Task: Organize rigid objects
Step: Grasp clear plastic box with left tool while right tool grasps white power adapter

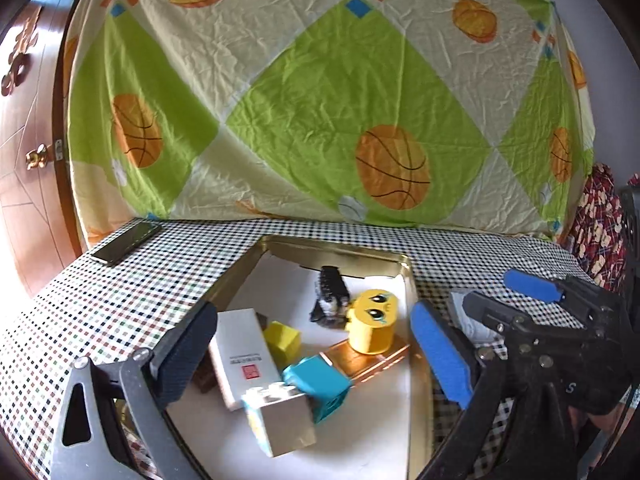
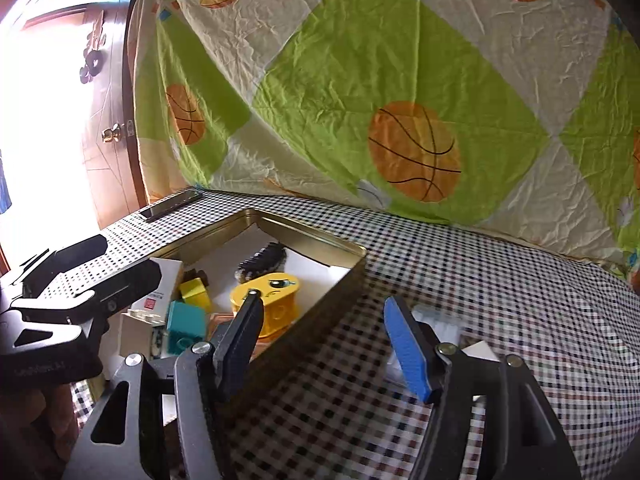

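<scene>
A gold metal tin (image 1: 344,250) (image 2: 320,240) sits on the checkered table. It holds a white box (image 1: 244,356), a yellow cube (image 1: 284,340), a teal block (image 1: 320,384), a cream brick (image 1: 280,420), a yellow face toy (image 1: 372,324) (image 2: 272,300), a black brush (image 1: 330,292) and a copper plate (image 1: 360,360). My left gripper (image 1: 316,360) is open above the tin, empty. My right gripper (image 2: 324,344) is open and empty just right of the tin, over its near corner; it also shows in the left wrist view (image 1: 480,320). A white object (image 2: 440,328) lies on the table behind the blue finger.
A dark phone (image 1: 126,242) (image 2: 172,204) lies at the table's far left corner. A basketball-print sheet (image 1: 320,100) hangs behind the table. A wooden door (image 1: 28,140) stands at the left. Patterned red fabric (image 1: 600,220) is at the right.
</scene>
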`<state>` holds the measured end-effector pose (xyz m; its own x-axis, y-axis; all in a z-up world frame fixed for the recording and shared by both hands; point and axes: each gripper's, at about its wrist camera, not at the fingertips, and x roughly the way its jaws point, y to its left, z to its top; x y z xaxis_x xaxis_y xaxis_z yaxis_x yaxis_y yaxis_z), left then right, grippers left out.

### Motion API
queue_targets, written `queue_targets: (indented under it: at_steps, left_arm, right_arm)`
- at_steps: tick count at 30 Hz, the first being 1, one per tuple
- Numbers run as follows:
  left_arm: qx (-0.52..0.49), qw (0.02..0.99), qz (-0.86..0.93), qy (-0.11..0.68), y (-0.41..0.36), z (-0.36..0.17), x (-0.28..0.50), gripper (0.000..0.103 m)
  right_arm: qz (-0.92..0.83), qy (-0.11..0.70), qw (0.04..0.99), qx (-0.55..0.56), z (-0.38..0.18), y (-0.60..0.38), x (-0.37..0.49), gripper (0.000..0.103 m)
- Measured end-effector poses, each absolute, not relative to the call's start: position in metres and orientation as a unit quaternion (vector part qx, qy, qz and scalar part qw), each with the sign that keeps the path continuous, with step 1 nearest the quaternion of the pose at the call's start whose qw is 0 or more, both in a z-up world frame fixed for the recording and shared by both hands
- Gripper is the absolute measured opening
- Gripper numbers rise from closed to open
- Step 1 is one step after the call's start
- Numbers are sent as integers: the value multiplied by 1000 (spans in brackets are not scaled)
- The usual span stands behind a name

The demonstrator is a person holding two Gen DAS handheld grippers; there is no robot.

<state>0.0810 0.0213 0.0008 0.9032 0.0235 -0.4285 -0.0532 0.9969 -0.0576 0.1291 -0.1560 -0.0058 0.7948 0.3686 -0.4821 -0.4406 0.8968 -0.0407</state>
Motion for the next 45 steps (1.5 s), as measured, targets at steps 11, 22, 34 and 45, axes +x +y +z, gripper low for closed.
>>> queue_targets:
  at_steps: [11, 22, 34, 45]
  left_arm:
    - [35, 965, -35, 258, -80, -6, 120, 103]
    - [32, 951, -6, 307, -106, -22, 172, 102]
    - [7, 950, -22, 311, -103, -29, 183, 103]
    - [15, 949, -49, 310, -115, -30, 183, 102]
  right_arm:
    - [116, 271, 955, -23, -12, -258, 167, 65]
    - [142, 345, 928, -20, -41, -276, 207, 65]
    - [170, 405, 897, -42, -63, -257, 224, 62]
    - [168, 405, 897, -55, -63, -257, 218, 40]
